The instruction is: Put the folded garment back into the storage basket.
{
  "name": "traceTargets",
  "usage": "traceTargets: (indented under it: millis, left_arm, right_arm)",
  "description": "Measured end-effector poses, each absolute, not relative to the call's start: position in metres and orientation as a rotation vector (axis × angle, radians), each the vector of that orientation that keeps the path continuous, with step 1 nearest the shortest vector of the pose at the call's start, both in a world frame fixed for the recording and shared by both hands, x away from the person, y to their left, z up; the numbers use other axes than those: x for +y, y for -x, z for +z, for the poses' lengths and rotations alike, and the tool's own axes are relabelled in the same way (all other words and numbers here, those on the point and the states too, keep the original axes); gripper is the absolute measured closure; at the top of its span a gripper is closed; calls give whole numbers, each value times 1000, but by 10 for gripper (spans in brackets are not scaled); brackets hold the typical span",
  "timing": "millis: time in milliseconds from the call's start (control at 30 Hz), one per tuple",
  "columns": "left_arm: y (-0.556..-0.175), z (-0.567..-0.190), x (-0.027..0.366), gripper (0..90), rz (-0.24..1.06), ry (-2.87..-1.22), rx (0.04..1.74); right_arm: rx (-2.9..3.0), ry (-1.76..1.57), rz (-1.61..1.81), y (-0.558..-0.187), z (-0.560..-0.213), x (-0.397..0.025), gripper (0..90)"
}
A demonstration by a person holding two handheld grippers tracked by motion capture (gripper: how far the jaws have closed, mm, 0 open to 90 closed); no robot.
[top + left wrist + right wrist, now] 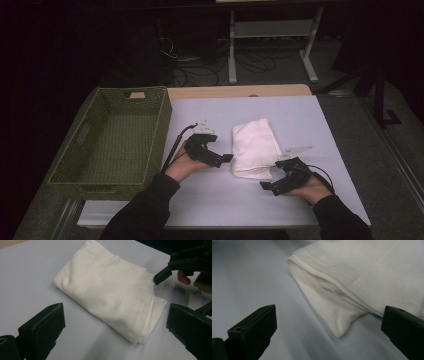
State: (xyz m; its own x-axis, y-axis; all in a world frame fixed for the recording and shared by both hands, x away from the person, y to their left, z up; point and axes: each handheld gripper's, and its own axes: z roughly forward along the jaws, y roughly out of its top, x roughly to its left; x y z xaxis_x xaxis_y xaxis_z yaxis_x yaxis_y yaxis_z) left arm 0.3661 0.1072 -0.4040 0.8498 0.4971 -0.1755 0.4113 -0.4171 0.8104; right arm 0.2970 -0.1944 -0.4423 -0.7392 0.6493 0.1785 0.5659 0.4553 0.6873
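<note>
A folded white cotton cloth (254, 147) lies on the white desk (310, 120). The left tool (224, 159) and right tool (267, 181) flank its near end, both released, jaws wide apart, grasping nothing

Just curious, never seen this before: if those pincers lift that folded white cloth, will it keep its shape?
Probably not. The cloth is soft and folded in loose layers, so it would likely sag and unfold. It looks light, and pushed across the smooth table it would probably bunch up.
</note>
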Motion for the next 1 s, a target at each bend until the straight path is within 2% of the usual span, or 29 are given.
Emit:
traceTargets:
  millis: [1000]
  left_arm:
    - [-391,-401,95,15,152,-2058,665]
  right_arm:
    - [2578,-1085,1171,-296,-441,-195,0]
